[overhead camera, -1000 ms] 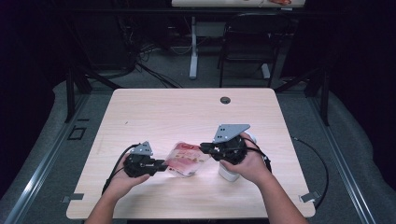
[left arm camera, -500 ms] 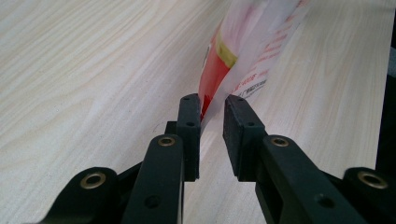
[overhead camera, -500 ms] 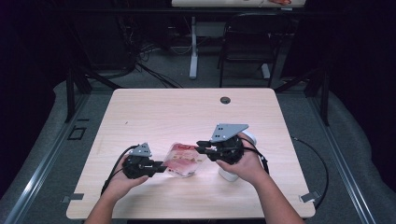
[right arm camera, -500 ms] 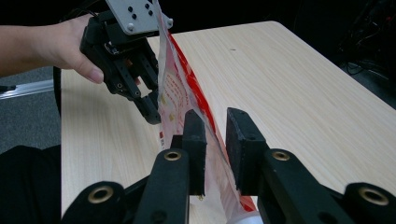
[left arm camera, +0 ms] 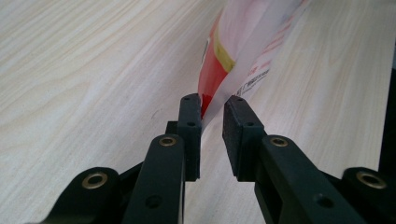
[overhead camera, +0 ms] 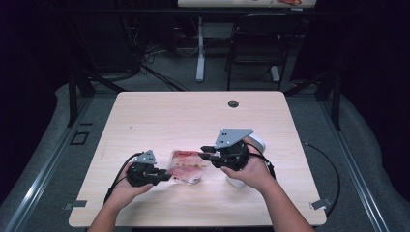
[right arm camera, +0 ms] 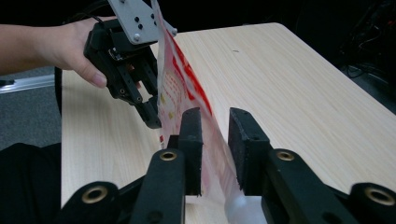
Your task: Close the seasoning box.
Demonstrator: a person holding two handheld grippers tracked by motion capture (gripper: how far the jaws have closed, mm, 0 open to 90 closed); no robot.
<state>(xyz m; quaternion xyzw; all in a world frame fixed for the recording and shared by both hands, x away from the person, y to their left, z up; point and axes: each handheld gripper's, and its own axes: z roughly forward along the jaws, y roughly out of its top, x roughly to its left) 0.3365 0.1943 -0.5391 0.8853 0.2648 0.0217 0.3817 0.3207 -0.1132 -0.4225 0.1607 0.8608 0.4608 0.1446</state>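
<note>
Red-and-white plastic bag point(overhead camera: 186, 166) up on edge above the table point(overhead camera: 169, 116), strung between the two sets of jaws. Near corner tucked into the tips of the left gripper point(overhead camera: 164, 177); far end running between the pads of the right gripper point(overhead camera: 203, 153).

Left jaws: nearly closed, seemingly pinching the bag's corner at the very tips, with a narrow gap behind the film in the left gripper view. Right jaws: just been opening, film slack between them, resting near one pad and clear of the other, so released rather than grasping.

Probably a regrip by the right side. To do it well:
- Keep the left pinch firm and motionless; sole support of the bag right now, by the look of it.
- Slide the right pads along the film to the new spot before closing, not across the print where the film bows.
- Take a deeper bite than the left has; a tip-only hold on slick plastic likely to slip.
- Close slowly, watching for folds bunching between the pads.
- Avoid pulling apart until both holds are sure.

Pose: left hand point(overhead camera: 130, 186) low, close over the table, jaws level and aimed at the bag's corner. Right hand point(overhead camera: 251, 169) higher, wrapped round its gripper from behind, grey plate on top, jaws level and aimed toward the left gripper, bag edge-on between the two.
</note>
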